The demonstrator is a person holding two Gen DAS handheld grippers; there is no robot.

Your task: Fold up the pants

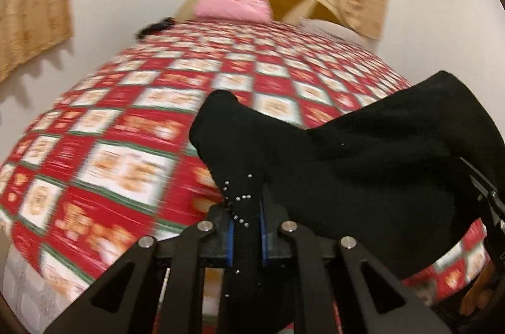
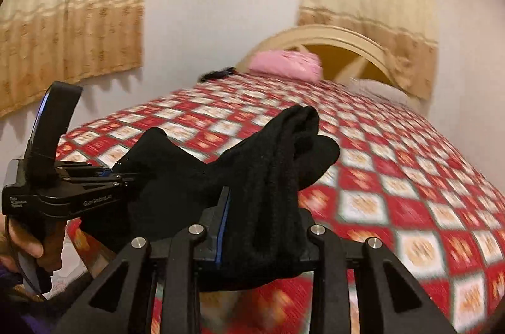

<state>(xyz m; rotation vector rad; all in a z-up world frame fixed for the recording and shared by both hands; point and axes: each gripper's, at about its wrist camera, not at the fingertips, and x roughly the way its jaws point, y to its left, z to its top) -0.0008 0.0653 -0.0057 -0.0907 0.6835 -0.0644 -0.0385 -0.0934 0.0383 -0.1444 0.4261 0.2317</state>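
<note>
Both tongs [image 1: 246,223] [image 2: 258,226] clamp pants [image 1: 347,170]; studs left-view only.

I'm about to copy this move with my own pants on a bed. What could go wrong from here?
Both claws pinch bunched cloth, not a flat edge: the left claw and right claw hold the black pants in a wad above the bedspread, so they may land creased. The grip points sit close together, so the slack part might sag and fold crookedly. The blurred pictures suggest fast motion, and cloth could slip from a claw.
</note>
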